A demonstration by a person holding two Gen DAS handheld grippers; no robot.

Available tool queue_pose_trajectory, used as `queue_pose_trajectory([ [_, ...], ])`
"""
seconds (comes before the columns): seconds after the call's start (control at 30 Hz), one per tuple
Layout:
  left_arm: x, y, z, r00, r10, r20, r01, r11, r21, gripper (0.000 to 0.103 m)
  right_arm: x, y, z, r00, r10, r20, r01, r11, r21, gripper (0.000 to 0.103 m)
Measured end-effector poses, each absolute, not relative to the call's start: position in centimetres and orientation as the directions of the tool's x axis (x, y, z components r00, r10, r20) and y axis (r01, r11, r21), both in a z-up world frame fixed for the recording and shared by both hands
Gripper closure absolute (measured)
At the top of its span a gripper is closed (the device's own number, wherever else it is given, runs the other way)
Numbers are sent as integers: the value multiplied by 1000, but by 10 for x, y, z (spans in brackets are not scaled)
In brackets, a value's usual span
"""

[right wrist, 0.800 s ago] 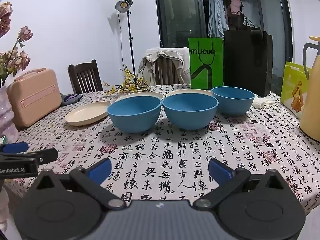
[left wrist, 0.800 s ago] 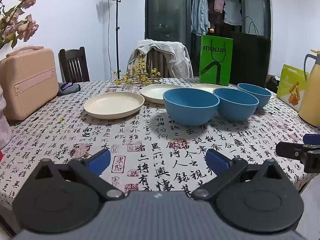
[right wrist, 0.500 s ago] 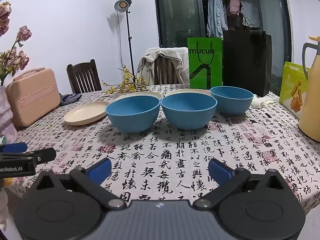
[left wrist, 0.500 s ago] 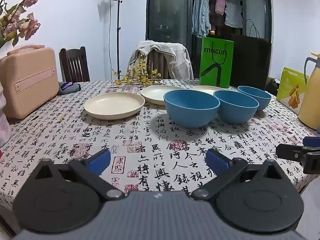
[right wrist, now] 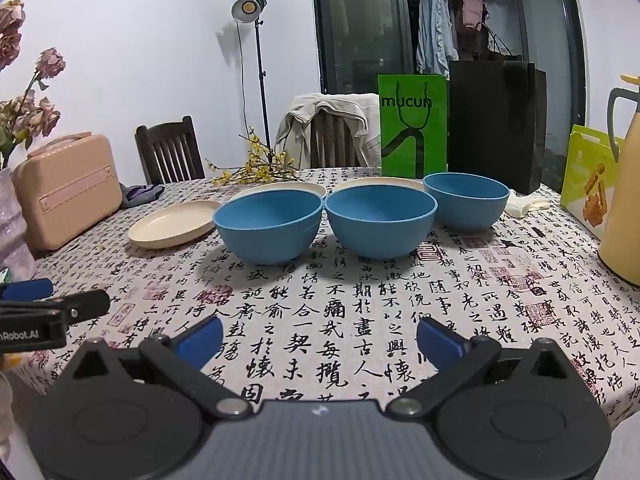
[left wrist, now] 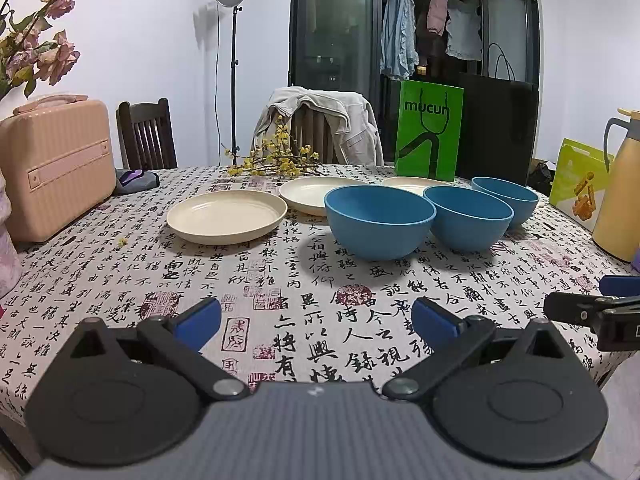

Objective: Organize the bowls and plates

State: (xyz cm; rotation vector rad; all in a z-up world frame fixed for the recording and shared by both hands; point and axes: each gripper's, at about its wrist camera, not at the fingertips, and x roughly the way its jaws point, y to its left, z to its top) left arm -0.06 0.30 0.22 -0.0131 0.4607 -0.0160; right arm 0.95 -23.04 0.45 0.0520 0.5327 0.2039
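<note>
Both tools stand fully open and empty above the near edge of the desk (left wrist: 80, 264): the left tool (left wrist: 316, 316) faces the nearest cream plate (left wrist: 226, 216), the right tool (right wrist: 320, 334) the three blue bowls (right wrist: 380, 220), which sit in a row with two further plates (left wrist: 308, 194) behind them. Neither tool touches anything. For stacking, each tool should likely approach a rim low, with one finger inside and one outside, and close firmly before lifting, since smooth, curved walls may slip.
</note>
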Motion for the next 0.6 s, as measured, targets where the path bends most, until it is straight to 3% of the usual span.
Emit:
queue_pose_trajectory([
  [0.6, 0, 6, 1, 895, -21, -445, 10, 1000, -27, 0, 11, -231, 3, 840, 206, -502, -180, 978, 102, 0],
])
